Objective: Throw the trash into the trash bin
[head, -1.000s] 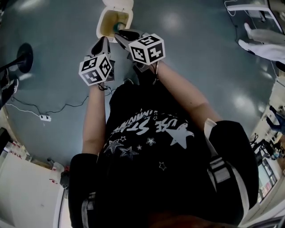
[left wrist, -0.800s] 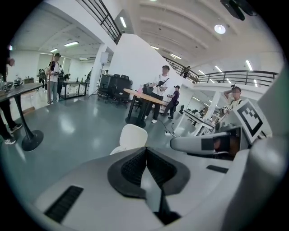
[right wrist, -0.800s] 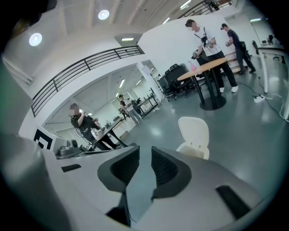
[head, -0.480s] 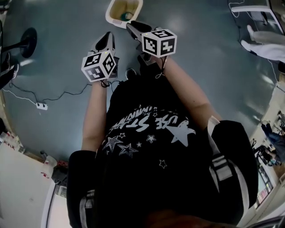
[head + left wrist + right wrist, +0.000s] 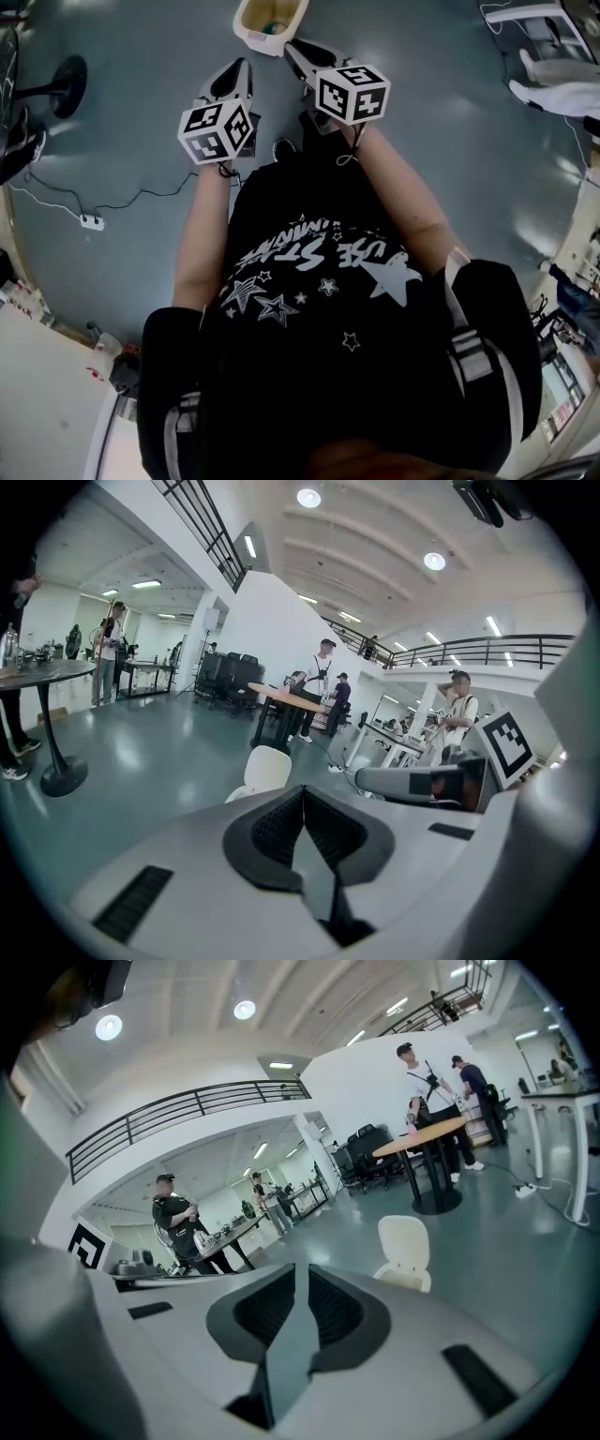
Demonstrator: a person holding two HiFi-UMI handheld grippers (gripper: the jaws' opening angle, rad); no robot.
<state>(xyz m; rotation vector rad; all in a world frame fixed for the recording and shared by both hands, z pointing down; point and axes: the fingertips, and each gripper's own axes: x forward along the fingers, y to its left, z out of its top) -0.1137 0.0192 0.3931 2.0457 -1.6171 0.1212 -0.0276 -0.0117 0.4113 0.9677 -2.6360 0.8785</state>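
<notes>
The trash bin stands on the open floor straight ahead of you, lid up. A teal piece of trash already lies inside it. Your right gripper is the nearer one, with its tips just beside the bin's rim. Its jaws have just been closing and now stand all but together, with nothing between them. Your left gripper sits slightly further back, jaws together and also empty. By my reading, neither has anything left to drop.
</notes>
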